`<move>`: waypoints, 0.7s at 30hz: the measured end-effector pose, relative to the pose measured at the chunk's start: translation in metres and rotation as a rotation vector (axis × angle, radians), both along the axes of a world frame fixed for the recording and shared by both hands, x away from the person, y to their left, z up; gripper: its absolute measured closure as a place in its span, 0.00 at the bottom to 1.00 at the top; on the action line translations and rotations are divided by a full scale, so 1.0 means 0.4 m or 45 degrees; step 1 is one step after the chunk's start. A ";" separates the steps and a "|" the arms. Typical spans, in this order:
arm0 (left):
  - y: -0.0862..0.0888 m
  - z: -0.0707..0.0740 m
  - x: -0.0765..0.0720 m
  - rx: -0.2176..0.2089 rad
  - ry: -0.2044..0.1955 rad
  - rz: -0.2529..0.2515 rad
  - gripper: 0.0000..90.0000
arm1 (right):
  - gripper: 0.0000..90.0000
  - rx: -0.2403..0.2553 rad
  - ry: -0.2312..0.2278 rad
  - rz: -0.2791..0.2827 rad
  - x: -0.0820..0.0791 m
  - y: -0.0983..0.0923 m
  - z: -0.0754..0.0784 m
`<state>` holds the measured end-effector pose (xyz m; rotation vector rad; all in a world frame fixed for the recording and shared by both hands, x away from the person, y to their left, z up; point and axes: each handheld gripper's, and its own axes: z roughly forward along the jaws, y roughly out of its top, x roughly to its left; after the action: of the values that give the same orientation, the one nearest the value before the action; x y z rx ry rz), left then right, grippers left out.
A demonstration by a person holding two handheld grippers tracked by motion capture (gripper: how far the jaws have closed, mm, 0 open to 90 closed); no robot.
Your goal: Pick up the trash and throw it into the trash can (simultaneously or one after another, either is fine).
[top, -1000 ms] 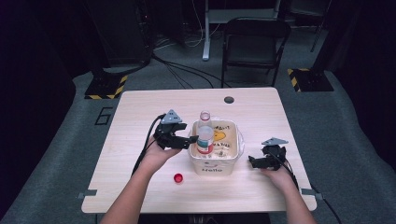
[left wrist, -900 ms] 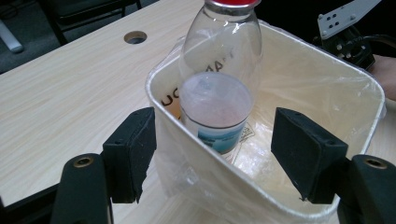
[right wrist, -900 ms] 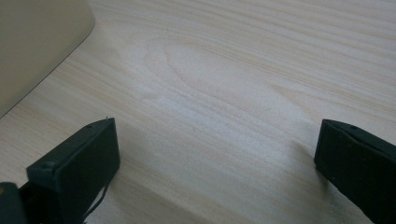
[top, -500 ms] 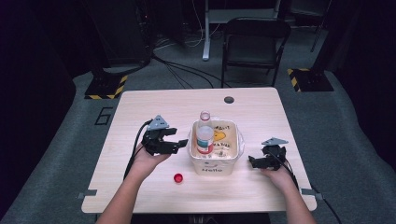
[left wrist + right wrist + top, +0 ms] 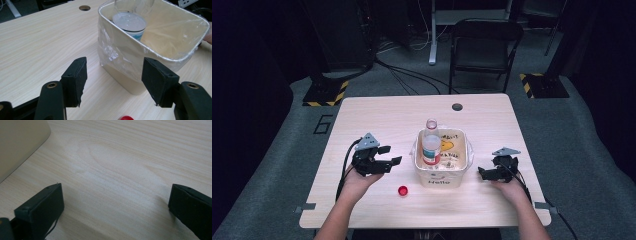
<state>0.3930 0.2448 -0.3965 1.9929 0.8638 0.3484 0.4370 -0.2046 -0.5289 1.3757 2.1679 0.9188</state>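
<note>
A cream bin lined with clear plastic stands mid-table, marked "Hello" on its front. An uncapped clear bottle with a white and blue label stands upright inside it. A red cap lies on the table in front of the bin's left corner. My left gripper hovers left of the bin, open; its jaws have just been closing, with nothing between them. In the left gripper view the left gripper faces the bin and bottle. My right gripper rests right of the bin, open and empty, as the right gripper view confirms.
The wooden table has a round cable hole at the back. A black chair stands beyond the far edge, with cables on the floor. The bin's corner sits close to my right gripper's left jaw.
My left gripper has drawn back leftward and nearer the person, away from the bottle, and its jaws have narrowed. The bottle stays upright in the bin. The right gripper has not moved.
</note>
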 end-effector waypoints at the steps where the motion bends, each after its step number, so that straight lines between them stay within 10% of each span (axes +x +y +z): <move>1: 0.003 -0.004 -0.003 0.001 -0.005 0.004 0.41 | 0.00 0.000 0.000 0.000 0.000 0.000 0.000; 21: 0.023 -0.115 -0.067 0.043 0.054 0.009 0.44 | 0.00 0.000 -0.001 0.000 0.000 0.000 0.000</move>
<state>0.3663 0.2539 -0.4425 2.0349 0.8975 0.3280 0.4370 -0.2045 -0.5289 1.3754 2.1675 0.9193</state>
